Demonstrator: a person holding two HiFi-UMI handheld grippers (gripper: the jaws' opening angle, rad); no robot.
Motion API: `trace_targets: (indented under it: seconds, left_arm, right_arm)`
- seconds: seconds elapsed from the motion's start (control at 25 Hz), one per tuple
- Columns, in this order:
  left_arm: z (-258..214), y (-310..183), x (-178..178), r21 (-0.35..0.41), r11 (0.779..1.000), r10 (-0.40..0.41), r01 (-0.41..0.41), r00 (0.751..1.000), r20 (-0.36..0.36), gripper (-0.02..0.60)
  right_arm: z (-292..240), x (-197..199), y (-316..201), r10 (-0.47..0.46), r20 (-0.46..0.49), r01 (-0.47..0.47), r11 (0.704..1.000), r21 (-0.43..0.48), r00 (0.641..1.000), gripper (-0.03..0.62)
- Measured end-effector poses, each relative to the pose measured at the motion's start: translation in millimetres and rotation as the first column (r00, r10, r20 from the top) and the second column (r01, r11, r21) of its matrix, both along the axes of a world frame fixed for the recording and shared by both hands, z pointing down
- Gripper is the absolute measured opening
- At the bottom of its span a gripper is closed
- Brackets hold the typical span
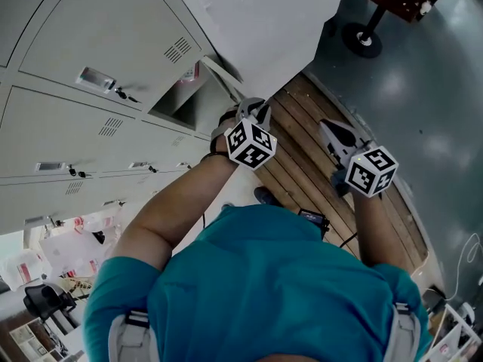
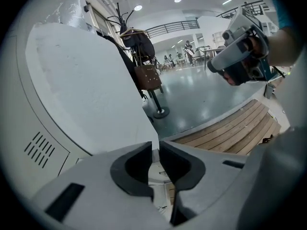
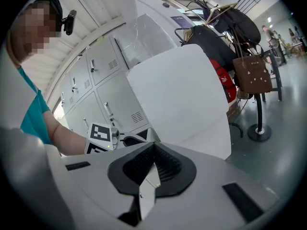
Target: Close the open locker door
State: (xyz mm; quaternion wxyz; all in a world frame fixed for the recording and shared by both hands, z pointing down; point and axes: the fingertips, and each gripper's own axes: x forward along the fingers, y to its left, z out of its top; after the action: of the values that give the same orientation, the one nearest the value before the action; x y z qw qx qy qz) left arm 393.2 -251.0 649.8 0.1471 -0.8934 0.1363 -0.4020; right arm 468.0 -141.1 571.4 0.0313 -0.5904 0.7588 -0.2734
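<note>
Locker door (image 1: 264,21) stands swung out from our grey lockers (image 1: 68,96), over the wooden planks (image 1: 302,153). Our left gripper (image 1: 256,113) pinches its lower corner. Our right gripper (image 1: 330,133) hangs just beside, jaws pressed together on nothing.

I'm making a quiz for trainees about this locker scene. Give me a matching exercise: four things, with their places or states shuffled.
1 locker door
2 right gripper
3 brown handbag
4 left gripper

a hangs on the coat stand
b jaws together, empty
c swung open
d closed on the door's edge

Pairs: 1-c, 2-b, 3-a, 4-d
</note>
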Motion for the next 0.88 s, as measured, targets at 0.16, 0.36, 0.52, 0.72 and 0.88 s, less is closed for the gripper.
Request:
trace_targets:
  seconds: [0.16, 0.36, 0.52, 0.72, 0.88]
  left_arm:
    - [0, 5, -23, 0.006, 1.000, 0.000, 0.000, 1.000, 0.003, 0.055]
    - [0, 8, -55, 0.008, 1.000, -0.011, 0.011, 1.000, 0.002, 0.056]
    - [0, 8, -80, 0.011, 1.000, -0.025, 0.026, 1.000, -0.009, 0.056]
    - [-2, 4, -112, 0.004, 0.999, -0.052, 0.052, 0.998, -0.023, 0.057]
    - [-1, -4, -139, 0.009, 0.997, -0.081, 0.082, 0.996, -0.026, 0.057]
  right_arm:
    - [-3, -19, -11, -0.031, -0.001, 0.031, 1.000, 0.006, 1.000, 0.002]
    - [-8, -45, -25, -0.073, -0.004, 0.073, 0.997, 0.015, 0.997, 0.002]
    - [-12, -66, -35, -0.103, -0.008, 0.103, 0.994, 0.020, 0.995, 0.002]
    - [-16, -88, -45, -0.132, -0.012, 0.132, 0.991, 0.022, 0.991, 0.002]
    - [-18, -105, -53, -0.147, -0.013, 0.147, 0.989, 0.022, 0.989, 0.002]
